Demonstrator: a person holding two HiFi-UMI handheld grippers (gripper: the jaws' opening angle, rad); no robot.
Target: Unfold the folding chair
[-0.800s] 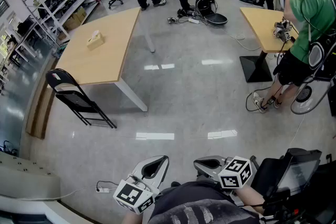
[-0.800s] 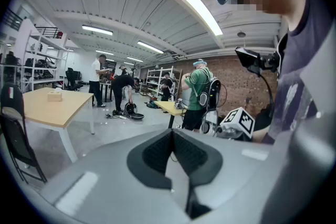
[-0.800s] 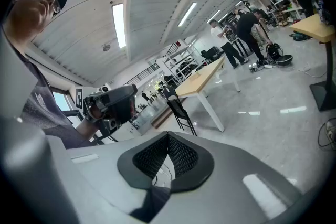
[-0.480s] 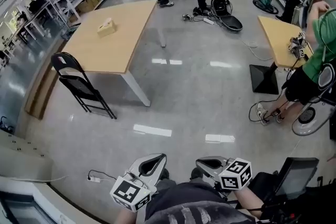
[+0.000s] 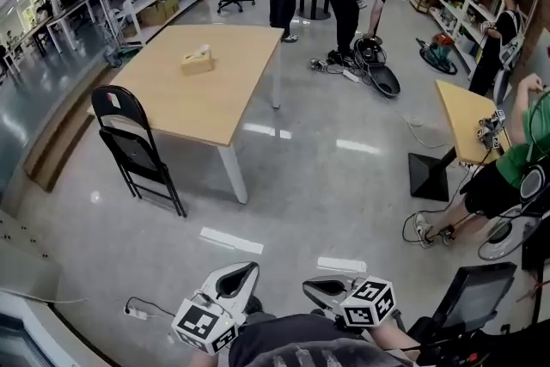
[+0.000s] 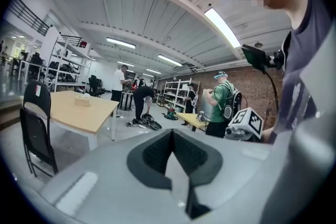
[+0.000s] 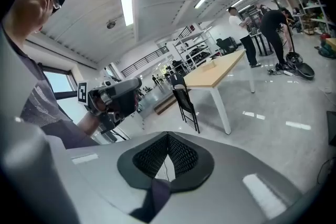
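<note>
A black folding chair (image 5: pixel 131 147) stands folded against the near left end of a wooden table (image 5: pixel 196 82), well ahead and left of both grippers. It shows at the left edge of the left gripper view as the chair (image 6: pixel 35 128) and in mid-picture of the right gripper view as the chair (image 7: pixel 184 98). My left gripper (image 5: pixel 238 278) and right gripper (image 5: pixel 322 288) are held close to my body at the bottom of the head view. Each is shut with nothing between its jaws.
A small box (image 5: pixel 198 60) lies on the table. A second table (image 5: pixel 471 120) stands at the right beside a person in green (image 5: pixel 524 163). Other people (image 5: pixel 357 0) work at the back near gear on the floor (image 5: pixel 378 73). A cable (image 5: pixel 137 311) lies near my feet.
The head view has swung: chair and table now sit lower and further right in the picture and look nearer. Both grippers stay shut close to the body.
</note>
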